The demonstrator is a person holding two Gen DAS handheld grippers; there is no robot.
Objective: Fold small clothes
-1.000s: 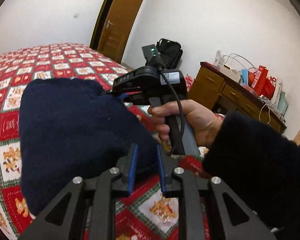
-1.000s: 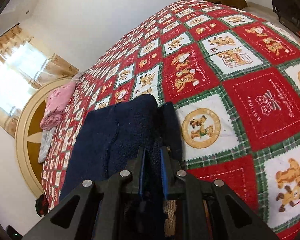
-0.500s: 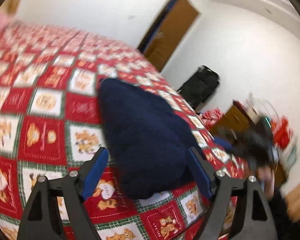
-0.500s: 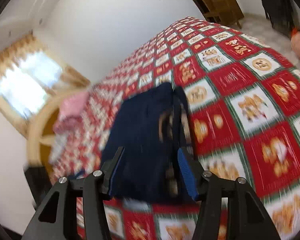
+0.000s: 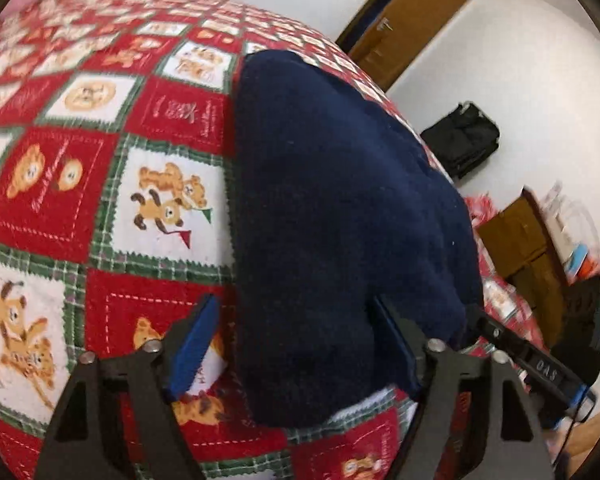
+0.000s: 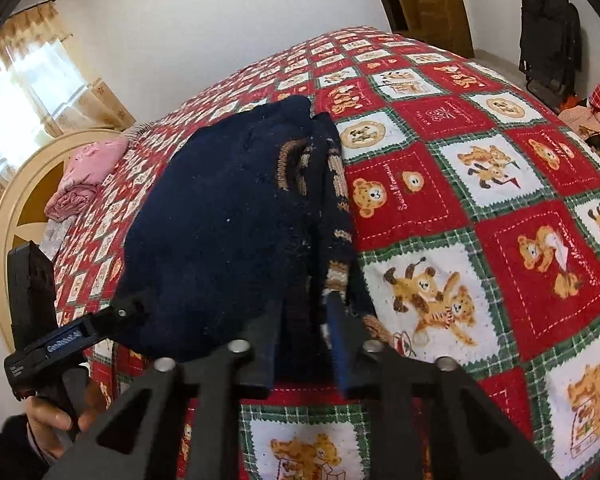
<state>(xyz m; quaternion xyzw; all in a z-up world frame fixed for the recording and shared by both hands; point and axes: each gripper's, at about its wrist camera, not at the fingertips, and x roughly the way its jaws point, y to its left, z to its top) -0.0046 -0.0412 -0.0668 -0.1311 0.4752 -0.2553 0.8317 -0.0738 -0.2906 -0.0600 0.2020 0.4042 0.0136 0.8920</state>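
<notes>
Both tongs have let go of the navy sweater's near edge since 1 second ago, when each was pinched on the knit, and both views have pulled back from it.

Left tongs [image 5: 296, 344] - jaws wide and closing, with the sweater's [image 5: 340, 208] near hem lying between them. The blue pad at 9 o'clock stands clear of the cloth; the pad at 3 o'clock is just beside the knit, and whether it touches cannot be told. Nothing is clamped.

Right tongs [image 6: 304, 336] - jaws closing and nearly together, with a strip of the sweater's [image 6: 228, 216] near right edge, by the tan-and-cream patterned band, in the narrow gap. Whether the pads press on it cannot be told.

At 8 o'clock in the right wrist view, a hand [image 6: 56, 416] grips the handle of the left tool.

Beyond the tongs the sweater lies folded into a long dark bundle on the bed [image 6: 520, 216], running from near the tongs toward 12 o'clock over the red, white and green bear-patterned quilt.

Farther off, at 9 o'clock in the right view, pink folded cloth [image 6: 84, 176] sits by the round headboard [image 6: 8, 216]. At 1 o'clock in the left view stands a brown door [image 5: 412, 24], with a black bag [image 5: 464, 140] on the floor at 2 o'clock.
</notes>
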